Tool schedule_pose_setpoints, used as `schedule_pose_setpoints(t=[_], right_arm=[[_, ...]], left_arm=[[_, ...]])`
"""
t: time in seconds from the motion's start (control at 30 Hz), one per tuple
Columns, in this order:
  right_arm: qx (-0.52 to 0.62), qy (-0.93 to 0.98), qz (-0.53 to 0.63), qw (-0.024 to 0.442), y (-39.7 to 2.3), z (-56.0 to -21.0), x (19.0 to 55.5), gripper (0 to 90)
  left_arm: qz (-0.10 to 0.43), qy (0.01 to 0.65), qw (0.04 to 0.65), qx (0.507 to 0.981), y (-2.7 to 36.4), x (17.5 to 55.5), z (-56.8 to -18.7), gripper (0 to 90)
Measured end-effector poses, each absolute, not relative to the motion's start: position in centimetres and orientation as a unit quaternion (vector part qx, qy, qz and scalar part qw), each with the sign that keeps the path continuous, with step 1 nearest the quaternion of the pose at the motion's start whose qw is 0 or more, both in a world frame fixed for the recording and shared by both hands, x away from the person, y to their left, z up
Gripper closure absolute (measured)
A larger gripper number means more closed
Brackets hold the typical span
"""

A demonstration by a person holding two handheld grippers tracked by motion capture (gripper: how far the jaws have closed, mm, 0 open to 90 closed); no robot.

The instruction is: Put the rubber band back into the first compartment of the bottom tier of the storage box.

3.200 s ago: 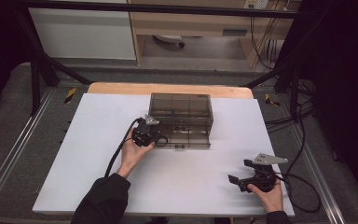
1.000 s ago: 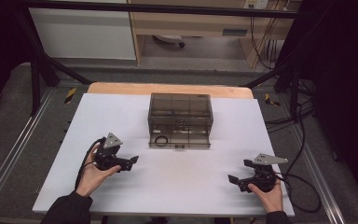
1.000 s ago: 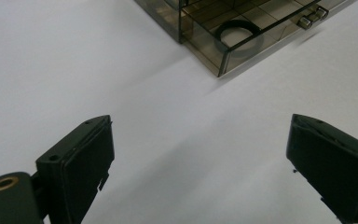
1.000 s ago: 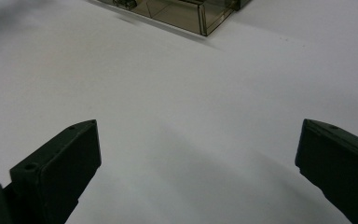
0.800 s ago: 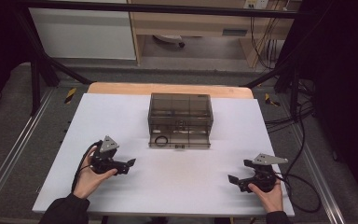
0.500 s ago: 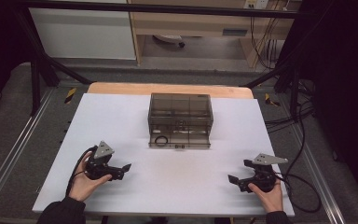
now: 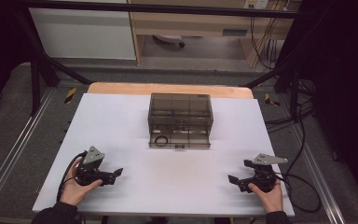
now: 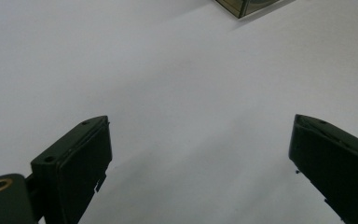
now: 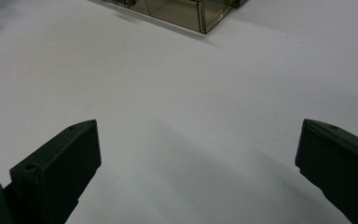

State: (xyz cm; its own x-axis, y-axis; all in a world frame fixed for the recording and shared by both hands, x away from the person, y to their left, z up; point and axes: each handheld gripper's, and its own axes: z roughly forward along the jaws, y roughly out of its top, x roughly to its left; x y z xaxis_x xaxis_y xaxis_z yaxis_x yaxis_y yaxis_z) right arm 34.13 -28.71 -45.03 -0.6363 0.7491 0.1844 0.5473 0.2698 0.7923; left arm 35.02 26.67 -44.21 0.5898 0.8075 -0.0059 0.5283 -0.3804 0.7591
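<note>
- We saw the left gripper [image 7: 116, 172] with its jaws spread wide and nothing between them; in the left gripper view only bare table [image 8: 168, 79] lay in the gap.
- The right gripper [image 7: 231, 178] was likewise released and carried nothing, its jaws far apart over plain white surface.
- Both sat low near the table's near edge, one at each side, well apart from each other. We judged this a rest pose, with the hands parked clear of the work.
- The box [image 7: 180, 120], smoky and see-through, stood at the table's middle toward the far side, well apart from both grippers.
- A dark ring [image 7: 161, 140] lay inside the box at its front left, so we judged the putting-in step done.
</note>
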Motion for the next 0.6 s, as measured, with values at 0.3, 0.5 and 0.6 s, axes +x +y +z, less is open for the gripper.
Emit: schedule_pose_setpoints(t=[0.3, 0.5, 0.6], right_arm=[[0.413, 0.789, 0.441, 0.111, -28.66, -45.06, 34.15, 0.7], [0.412, 0.79, 0.44, 0.112, -28.67, -45.08, 34.17, 0.7], [0.412, 0.79, 0.44, 0.112, -28.68, -45.07, 34.17, 0.7]], left_arm=[[0.19, 0.417, 0.373, 0.807, 27.52, 34.43, -44.54, 5.4], [0.19, 0.415, 0.374, 0.807, 27.53, 34.33, -44.58, 5.0], [0.19, 0.415, 0.372, 0.808, 27.51, 34.36, -44.67, 5.0]])
